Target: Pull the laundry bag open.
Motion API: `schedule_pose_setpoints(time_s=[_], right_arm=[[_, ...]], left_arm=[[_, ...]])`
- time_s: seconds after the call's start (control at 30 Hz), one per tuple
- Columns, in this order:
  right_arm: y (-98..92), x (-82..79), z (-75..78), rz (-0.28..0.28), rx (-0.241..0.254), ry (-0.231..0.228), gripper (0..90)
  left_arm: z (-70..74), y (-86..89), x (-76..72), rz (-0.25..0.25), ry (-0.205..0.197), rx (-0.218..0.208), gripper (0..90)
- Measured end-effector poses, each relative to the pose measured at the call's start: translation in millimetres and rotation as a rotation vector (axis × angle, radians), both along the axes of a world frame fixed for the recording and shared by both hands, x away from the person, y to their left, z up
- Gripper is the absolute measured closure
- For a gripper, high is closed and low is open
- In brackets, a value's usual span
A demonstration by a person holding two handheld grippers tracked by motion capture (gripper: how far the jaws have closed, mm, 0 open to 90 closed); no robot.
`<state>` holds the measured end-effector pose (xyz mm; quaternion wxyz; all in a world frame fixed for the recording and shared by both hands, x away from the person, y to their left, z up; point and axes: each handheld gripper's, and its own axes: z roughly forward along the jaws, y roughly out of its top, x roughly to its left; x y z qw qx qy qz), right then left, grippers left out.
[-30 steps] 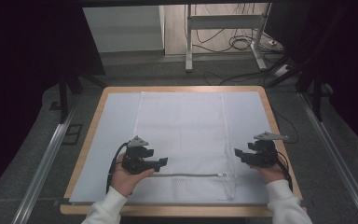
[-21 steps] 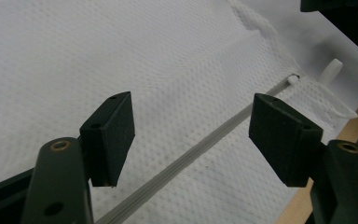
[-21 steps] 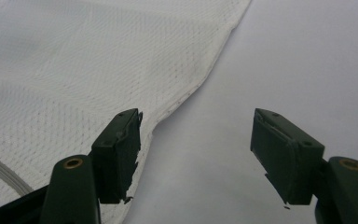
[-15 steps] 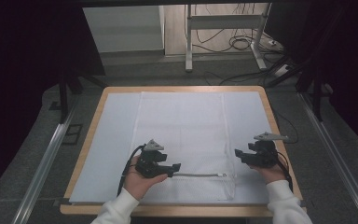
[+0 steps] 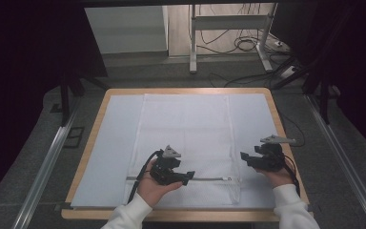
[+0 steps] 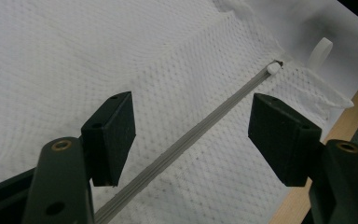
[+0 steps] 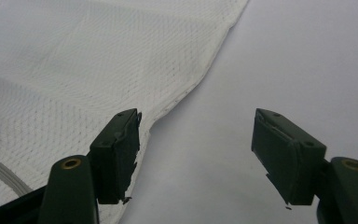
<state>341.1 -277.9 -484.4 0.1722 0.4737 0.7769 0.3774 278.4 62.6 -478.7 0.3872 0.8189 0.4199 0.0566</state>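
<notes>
Mesh bag (image 5: 186,143) flat on table (image 5: 100,157), zip (image 6: 191,140) along near edge. L gripper (image 6: 191,140) jaws apart astride zip; R gripper (image 7: 193,154) jaws apart, empty, at bag's right edge. Best: R pins fabric, L takes white zip tab (image 6: 273,68).

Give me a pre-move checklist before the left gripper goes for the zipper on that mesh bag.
1. Left gripper open: ok, jaws stand wide apart.
2. Zipper between its jaws: ok, the grey track runs through the gap.
3. Zipper slider in sight: ok, at the far end, beyond the jaws.
4. Mesh bag flat on the table: ok.
5. Right gripper holding the bag: not ok, open at the bag's edge.
6. Zipper shut or open: cannot tell.
</notes>
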Motion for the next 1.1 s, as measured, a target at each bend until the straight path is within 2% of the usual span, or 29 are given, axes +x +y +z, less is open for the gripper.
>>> schedule_pose_setpoints(time_s=[0.17, 0.4, 1.1], right_arm=[[0.4, 0.6, -1.3, -0.001, -0.012, 0.004, 31.4], [1.4, -0.3, -0.3, 0.003, -0.020, -0.003, 31.1], [2.5, 0.0, -2.4, 0.005, -0.037, -0.001, 31.0]], left_arm=[[-3.1, -6.3, 2.1, -0.010, 0.012, -0.004, 32.0], [-4.7, -14.4, 1.3, -0.019, 0.015, 0.012, 31.8], [-10.3, -39.9, 6.8, -0.051, 0.042, -0.008, 32.3]])
